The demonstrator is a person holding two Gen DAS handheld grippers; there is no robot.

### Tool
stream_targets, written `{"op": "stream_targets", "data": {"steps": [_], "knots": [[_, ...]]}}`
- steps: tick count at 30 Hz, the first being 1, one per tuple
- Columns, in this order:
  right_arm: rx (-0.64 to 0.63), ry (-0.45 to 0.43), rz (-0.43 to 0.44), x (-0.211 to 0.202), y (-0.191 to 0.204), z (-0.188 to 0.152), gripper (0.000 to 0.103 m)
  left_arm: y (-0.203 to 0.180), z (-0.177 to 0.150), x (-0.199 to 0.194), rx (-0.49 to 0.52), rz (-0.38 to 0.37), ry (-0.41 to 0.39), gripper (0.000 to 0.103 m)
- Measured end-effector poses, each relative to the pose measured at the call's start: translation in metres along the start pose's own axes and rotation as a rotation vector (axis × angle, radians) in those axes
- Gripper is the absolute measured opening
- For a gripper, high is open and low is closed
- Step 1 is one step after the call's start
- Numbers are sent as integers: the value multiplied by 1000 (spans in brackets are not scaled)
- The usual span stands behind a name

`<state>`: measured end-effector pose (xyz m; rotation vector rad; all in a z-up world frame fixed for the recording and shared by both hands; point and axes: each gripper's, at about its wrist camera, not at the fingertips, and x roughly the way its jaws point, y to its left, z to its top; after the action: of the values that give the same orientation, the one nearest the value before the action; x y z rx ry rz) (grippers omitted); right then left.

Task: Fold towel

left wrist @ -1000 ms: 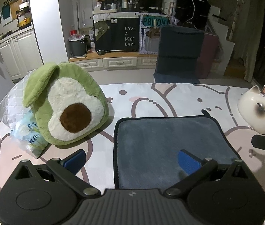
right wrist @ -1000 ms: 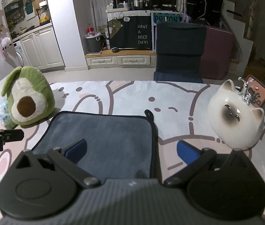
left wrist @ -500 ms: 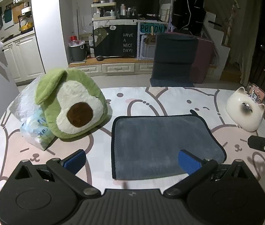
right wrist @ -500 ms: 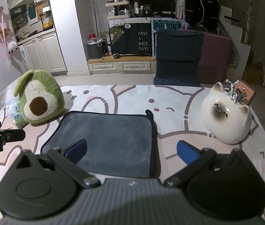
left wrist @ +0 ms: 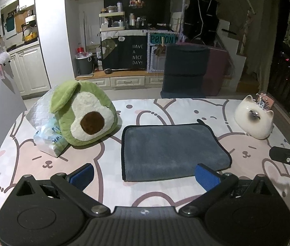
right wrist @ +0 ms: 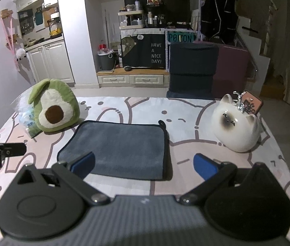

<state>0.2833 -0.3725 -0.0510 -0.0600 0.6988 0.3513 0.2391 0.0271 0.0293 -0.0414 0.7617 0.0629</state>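
Both grippers, left (left wrist: 143, 173) and right (right wrist: 143, 164), are pulling back wide and empty, so I'm guessing nip the towel (left wrist: 171, 149) corners evenly.

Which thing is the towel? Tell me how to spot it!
Find the table with the bunny cloth. Between the green avocado plush and the white cat lies the towel. It is the only flat thing: grey-blue, with a dark edge.

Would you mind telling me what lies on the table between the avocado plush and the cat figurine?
The grey towel lies flat between the avocado plush and the cat figurine, touching neither; both wrist views show it.
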Motion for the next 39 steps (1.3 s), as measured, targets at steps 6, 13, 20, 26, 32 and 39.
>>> {"op": "stream_targets", "data": {"steps": [6, 13, 20, 26, 32, 39], "knots": [[-10, -17, -7, -19, 5, -10, 103, -4, -13, -21, 3, 1, -9, 103], [-12, -35, -10, -41, 7, -24, 103, -7, -28, -42, 7, 7, -20, 103], [-7, -47, -7, -60, 6, -39, 103, -6, -44, -63, -16, 4, -42, 103], [-2, -55, 6, -79, 6, -56, 103, -9, -56, -82, -14, -12, -55, 103], [-15, -64, 17, -93, 11, -69, 103, -17, -69, -97, 24, -1, -78, 103], [-40, -74, 19, -110, 17, -80, 103, -21, -84, -109, 40, 8, -92, 103]]}}
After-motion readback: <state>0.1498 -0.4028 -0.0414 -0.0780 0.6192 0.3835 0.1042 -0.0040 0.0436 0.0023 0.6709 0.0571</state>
